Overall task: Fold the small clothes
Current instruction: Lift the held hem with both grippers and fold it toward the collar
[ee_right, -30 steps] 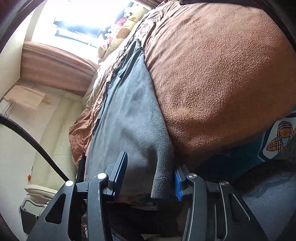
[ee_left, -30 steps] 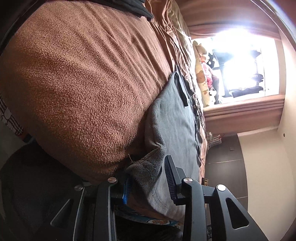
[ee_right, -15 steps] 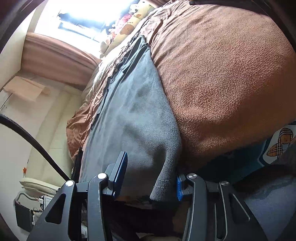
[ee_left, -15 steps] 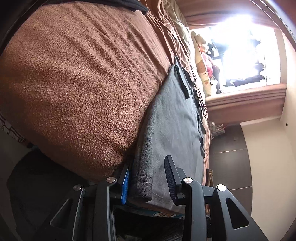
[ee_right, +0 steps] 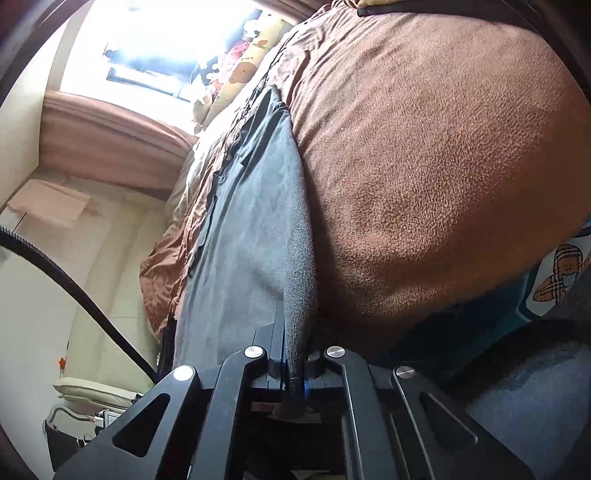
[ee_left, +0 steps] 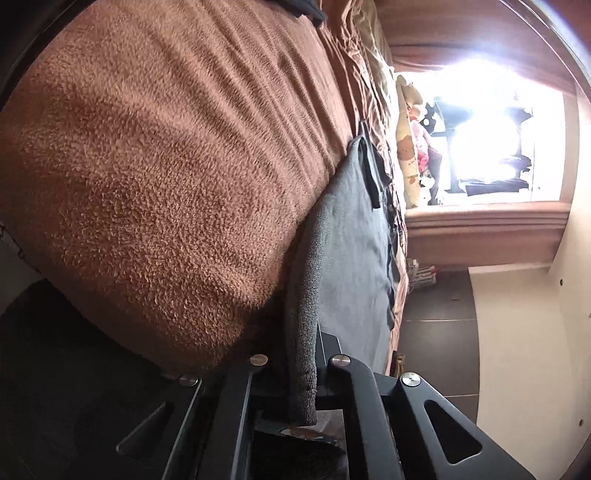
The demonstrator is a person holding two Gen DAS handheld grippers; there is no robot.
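Both ends of the grey garment's [ee_left: 347,236] hem sit clamped in each gripper.

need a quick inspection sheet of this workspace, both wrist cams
Surface: brown fleece blanket over the bed.
Job's things: grey garment laid flat on the blanket, near hem pinched at two spots.
Clutter: plush toys at the bed's far end; dark cloth on the blanket's far part.
Grippers: left gripper and right gripper have just closed, jaws shut on the hem.
Cables: black cable in the right view.
Surroundings: bright window, dark floor tiles.
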